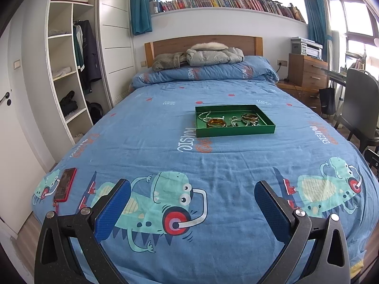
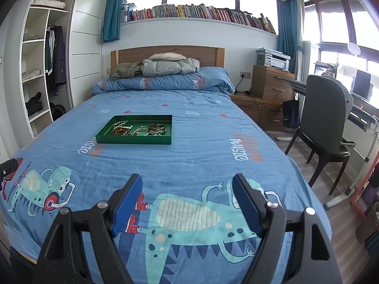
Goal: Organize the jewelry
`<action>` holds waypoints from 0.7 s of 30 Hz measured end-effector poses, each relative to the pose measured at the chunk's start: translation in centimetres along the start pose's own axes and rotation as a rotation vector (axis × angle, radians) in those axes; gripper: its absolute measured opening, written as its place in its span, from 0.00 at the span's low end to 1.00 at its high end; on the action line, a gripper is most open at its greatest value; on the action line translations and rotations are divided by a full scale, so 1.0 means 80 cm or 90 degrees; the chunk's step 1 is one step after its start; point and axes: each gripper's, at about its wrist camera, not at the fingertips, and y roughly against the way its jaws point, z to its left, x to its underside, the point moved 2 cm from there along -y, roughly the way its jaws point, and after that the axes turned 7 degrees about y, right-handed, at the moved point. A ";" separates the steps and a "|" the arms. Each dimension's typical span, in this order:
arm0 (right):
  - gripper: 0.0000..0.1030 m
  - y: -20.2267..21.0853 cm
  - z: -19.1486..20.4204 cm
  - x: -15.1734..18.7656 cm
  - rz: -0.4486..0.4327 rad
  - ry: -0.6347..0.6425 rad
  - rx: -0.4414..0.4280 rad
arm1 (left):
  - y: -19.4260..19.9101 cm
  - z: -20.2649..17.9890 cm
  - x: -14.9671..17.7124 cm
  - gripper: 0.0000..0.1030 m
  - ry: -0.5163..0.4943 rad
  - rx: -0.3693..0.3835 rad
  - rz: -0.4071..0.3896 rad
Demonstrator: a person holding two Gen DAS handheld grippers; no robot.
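Note:
A shallow green tray (image 1: 236, 131) lies mid-bed on the blue cover; it also shows in the right wrist view (image 2: 135, 140). In it lie two amber bangles (image 1: 216, 123) (image 1: 249, 117), a silver chain (image 1: 205, 114) and small silver pieces (image 1: 236, 122). In the right wrist view I see the bangles (image 2: 119, 131) (image 2: 156, 127) and the chain (image 2: 122, 125). My left gripper (image 1: 192, 190) is open and empty above the foot of the bed, well short of the tray. My right gripper (image 2: 187, 187) is open and empty, also well short of it.
A red phone (image 1: 65, 184) lies near the bed's left foot corner. Folded duvet and jackets (image 1: 213, 56) sit at the headboard. A wardrobe (image 1: 68, 71) stands left; a dark chair (image 2: 324, 123), a desk and drawers with a printer (image 2: 274, 59) stand right.

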 end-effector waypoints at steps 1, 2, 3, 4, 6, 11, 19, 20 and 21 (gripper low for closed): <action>0.75 0.000 0.000 0.000 0.000 -0.001 0.000 | 0.000 0.000 0.000 0.99 0.000 -0.001 0.000; 0.75 0.000 0.000 0.001 -0.001 -0.002 0.000 | 0.000 0.000 0.000 0.99 -0.001 0.000 0.000; 0.75 0.000 -0.001 0.001 -0.001 -0.003 -0.002 | 0.000 -0.001 0.000 0.99 -0.003 -0.002 0.001; 0.75 -0.001 -0.001 0.002 -0.001 -0.004 -0.003 | 0.000 -0.002 0.000 0.99 -0.004 -0.003 0.001; 0.75 -0.004 -0.001 0.003 0.002 -0.006 -0.004 | -0.001 -0.002 0.001 0.99 -0.005 -0.004 0.002; 0.75 -0.010 -0.001 0.007 0.010 -0.008 -0.006 | -0.007 -0.002 0.003 0.99 -0.005 -0.007 0.008; 0.75 -0.026 0.000 0.013 0.027 -0.008 -0.006 | -0.020 0.001 0.009 0.99 0.001 -0.006 0.022; 0.75 -0.029 0.000 0.014 0.029 -0.007 -0.007 | -0.023 0.001 0.009 0.99 0.002 -0.006 0.025; 0.75 -0.031 0.001 0.014 0.031 -0.006 -0.007 | -0.025 0.002 0.010 0.99 0.003 -0.007 0.028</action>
